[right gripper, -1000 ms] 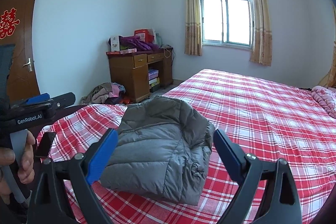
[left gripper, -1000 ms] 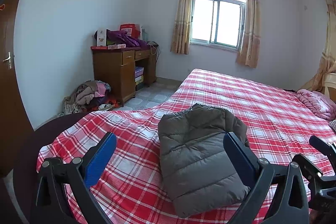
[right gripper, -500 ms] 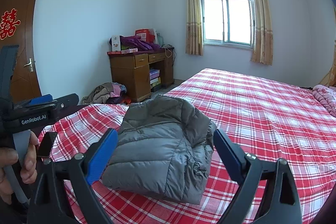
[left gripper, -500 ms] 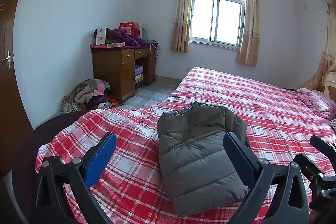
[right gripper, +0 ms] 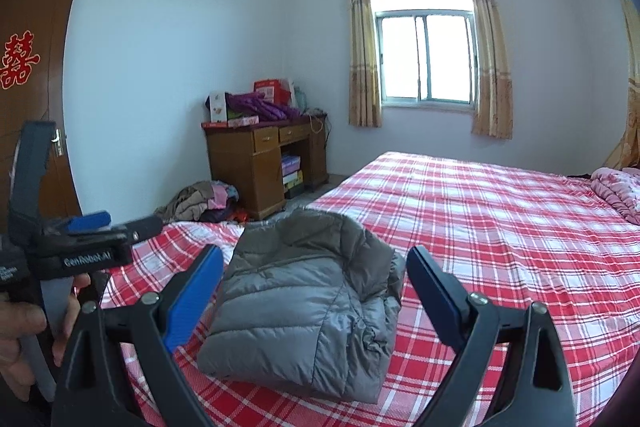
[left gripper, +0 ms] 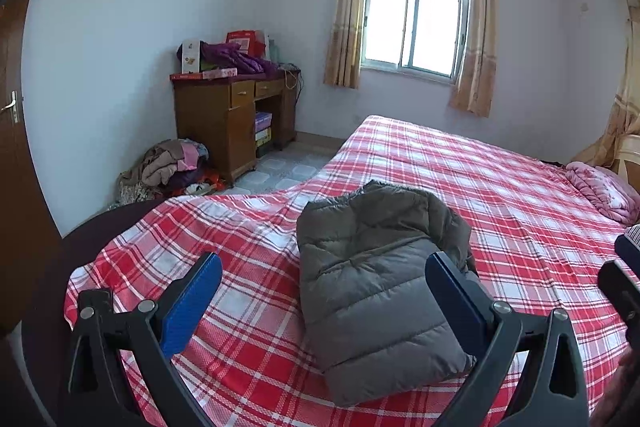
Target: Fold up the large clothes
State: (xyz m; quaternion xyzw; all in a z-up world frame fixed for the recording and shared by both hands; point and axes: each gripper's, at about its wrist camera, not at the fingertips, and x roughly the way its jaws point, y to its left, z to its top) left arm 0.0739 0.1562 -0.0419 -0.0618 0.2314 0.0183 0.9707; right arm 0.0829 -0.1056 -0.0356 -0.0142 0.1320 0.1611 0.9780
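A grey puffer jacket (left gripper: 376, 279) lies folded into a compact bundle on the red plaid bed (left gripper: 500, 183); it also shows in the right wrist view (right gripper: 304, 303). My left gripper (left gripper: 320, 291) is open and empty, held above the near end of the bed, short of the jacket. My right gripper (right gripper: 314, 283) is open and empty, also held back from the jacket. The left gripper's body shows at the left of the right wrist view (right gripper: 72, 247), held in a hand.
A wooden desk (left gripper: 232, 119) with boxes and purple cloth stands by the far wall. A pile of clothes (left gripper: 168, 167) lies on the floor beside it. A pink quilt (left gripper: 600, 191) lies at the bed's right side. A door (right gripper: 28, 99) is at left.
Both grippers have drawn back and risen slightly from the jacket. The jacket has not moved.
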